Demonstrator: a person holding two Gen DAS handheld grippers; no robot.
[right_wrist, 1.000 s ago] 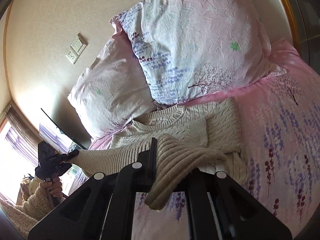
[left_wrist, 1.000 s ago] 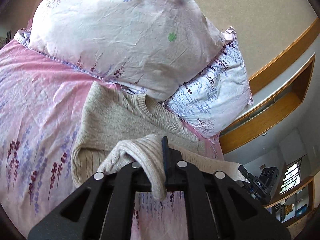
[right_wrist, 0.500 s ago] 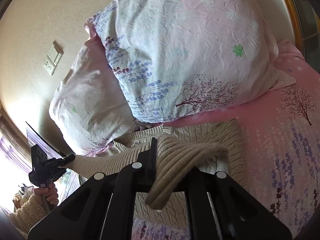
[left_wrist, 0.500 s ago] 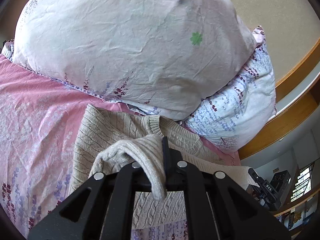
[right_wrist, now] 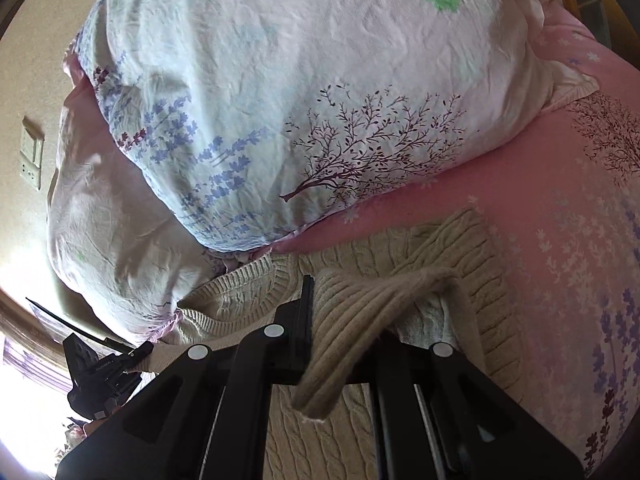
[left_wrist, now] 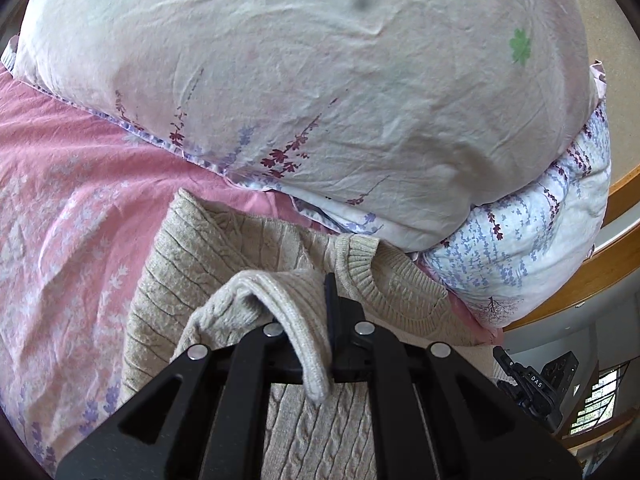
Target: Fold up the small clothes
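A beige cable-knit sweater [left_wrist: 224,248] lies on the pink floral bedsheet [left_wrist: 60,184], its ribbed collar [left_wrist: 372,276] toward the pillows. My left gripper [left_wrist: 320,320] is shut on a fold of the sweater's ribbed hem, which drapes over the jaws above the sweater's body. My right gripper [right_wrist: 320,320] is shut on another fold of the same hem, held over the sweater [right_wrist: 452,252] near its collar [right_wrist: 240,280]. The right gripper shows in the left wrist view [left_wrist: 528,384] and the left gripper in the right wrist view [right_wrist: 104,368], with stretched knit between them.
Two large floral pillows [left_wrist: 320,80] [left_wrist: 540,248] lean just behind the sweater's collar; they also show in the right wrist view [right_wrist: 300,100]. A wooden headboard edge [left_wrist: 616,216] and a beige wall with a socket [right_wrist: 32,156] stand behind.
Both grippers have carried the held hem forward over the sweater toward the collar and pillows. The pillows now fill more of both views. Both stay shut.
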